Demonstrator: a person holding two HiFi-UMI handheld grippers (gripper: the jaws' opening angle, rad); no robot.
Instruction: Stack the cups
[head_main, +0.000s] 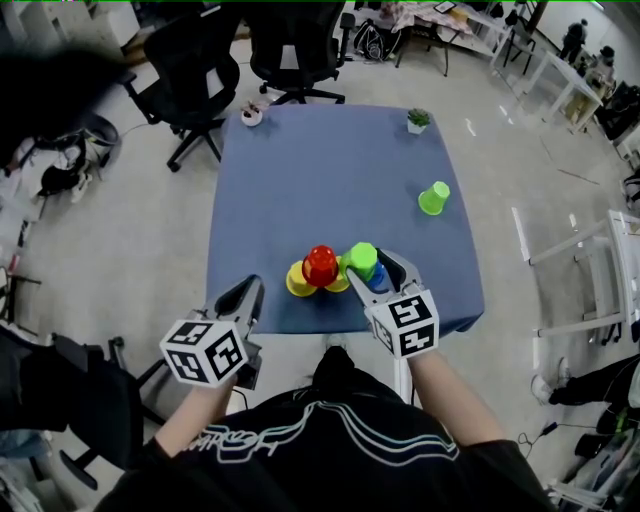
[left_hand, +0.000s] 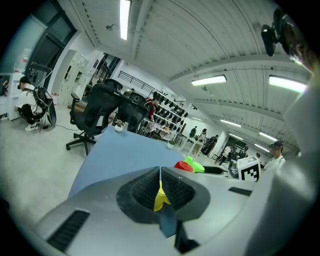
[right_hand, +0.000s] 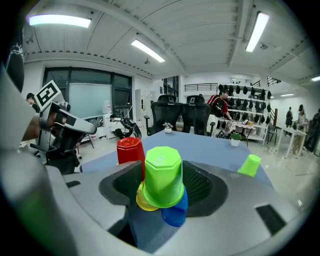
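Room: open office floor, with black swivel chairs (head_main: 295, 45) past the far edge of my bench (head_main: 330, 170), which wears a blue cloth.
Far corners: a small potted plant (head_main: 418, 120) on the right and a little white pot (head_main: 251, 115) on the left, both well away from the work.
Cup cluster: it sits near the front edge, close to me. A red cup (head_main: 320, 265) stands upside down on a yellow cup (head_main: 297, 283). Just to its right a green cup (right_hand: 162, 175) stands upside down on a blue cup (right_hand: 175, 214).
Yellow: it shows on both sides of the red cup's base, and it touches the green cup's lower left in the right gripper view. I cannot tell whether that is one cup or two.
Lime cup (head_main: 434, 197): alone toward the right side of the bench, well apart from the cluster and from both tongs.
Right tongs (head_main: 372, 262): spread wide, one jaw on each side of the green cup. The cup sits squarely between them on top of the blue cup, and I see no squeeze on it.
Left tongs (left_hand: 160, 172): pressed together with nothing pinched. They hover at the near edge of the bench, left of the cluster and clear of every cup. The yellow cup lies ahead, past the tips.
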